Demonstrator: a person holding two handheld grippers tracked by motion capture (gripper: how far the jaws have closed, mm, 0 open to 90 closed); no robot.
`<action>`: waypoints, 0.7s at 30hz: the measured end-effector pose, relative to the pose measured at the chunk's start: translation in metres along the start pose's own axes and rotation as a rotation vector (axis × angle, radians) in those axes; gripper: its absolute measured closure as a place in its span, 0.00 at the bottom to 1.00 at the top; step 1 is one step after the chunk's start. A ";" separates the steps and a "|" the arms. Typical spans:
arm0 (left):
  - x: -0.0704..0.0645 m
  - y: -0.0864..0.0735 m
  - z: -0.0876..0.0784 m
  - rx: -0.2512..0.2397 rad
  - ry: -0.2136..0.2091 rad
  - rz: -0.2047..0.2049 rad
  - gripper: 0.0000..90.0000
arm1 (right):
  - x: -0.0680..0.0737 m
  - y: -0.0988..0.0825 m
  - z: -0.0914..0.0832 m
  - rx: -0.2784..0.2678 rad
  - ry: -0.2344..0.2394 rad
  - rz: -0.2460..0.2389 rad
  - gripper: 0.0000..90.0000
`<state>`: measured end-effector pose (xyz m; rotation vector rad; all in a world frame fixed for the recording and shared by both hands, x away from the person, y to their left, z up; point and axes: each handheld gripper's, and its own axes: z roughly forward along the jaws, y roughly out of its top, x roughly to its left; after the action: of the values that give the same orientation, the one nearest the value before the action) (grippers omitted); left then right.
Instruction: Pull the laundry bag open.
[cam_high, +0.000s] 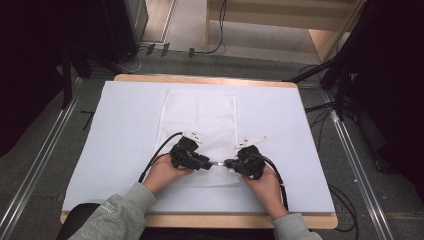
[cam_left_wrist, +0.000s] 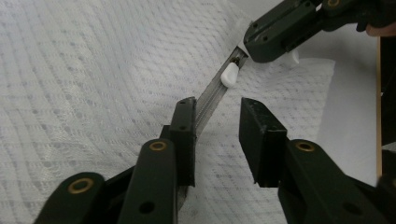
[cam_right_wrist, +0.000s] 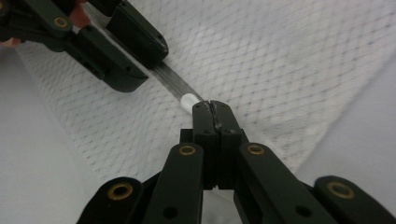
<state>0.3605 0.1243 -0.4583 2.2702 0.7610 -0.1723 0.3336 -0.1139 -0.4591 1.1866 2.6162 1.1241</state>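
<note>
White mesh laundry bag (cam_high: 200, 120) flat on the pale table (cam_high: 125, 130), its zipper (cam_left_wrist: 212, 95) along the near edge between both tools.
Right gripper (cam_right_wrist: 211, 108) clamped on the zipper pull (cam_right_wrist: 189, 101); left gripper (cam_left_wrist: 217, 121) parted, the zipper tape just beside one jaw, unpinched. The zipper's long axis runs straight from one gripper to the other.

Worktop (cam_high: 310, 220): light wooden edge showing at top and bottom of the high view. White sheet (cam_high: 120, 130) covers nearly all of it. White mesh bag (cam_high: 200, 120) lies flat on the sheet, centre of frame, zipper edge toward the bottom.
</note>
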 end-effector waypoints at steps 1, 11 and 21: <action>0.000 0.000 -0.001 -0.008 -0.004 -0.005 0.71 | -0.002 0.000 -0.003 -0.010 -0.007 0.003 1.00; -0.003 0.009 0.000 -0.063 -0.038 -0.015 0.55 | -0.014 -0.007 -0.013 -0.023 -0.044 0.033 0.97; -0.008 0.016 0.015 -0.005 -0.034 -0.033 0.78 | -0.017 -0.012 -0.009 0.000 -0.054 0.052 0.99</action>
<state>0.3646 0.1017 -0.4566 2.2455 0.7800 -0.2242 0.3346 -0.1360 -0.4638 1.2730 2.5602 1.0849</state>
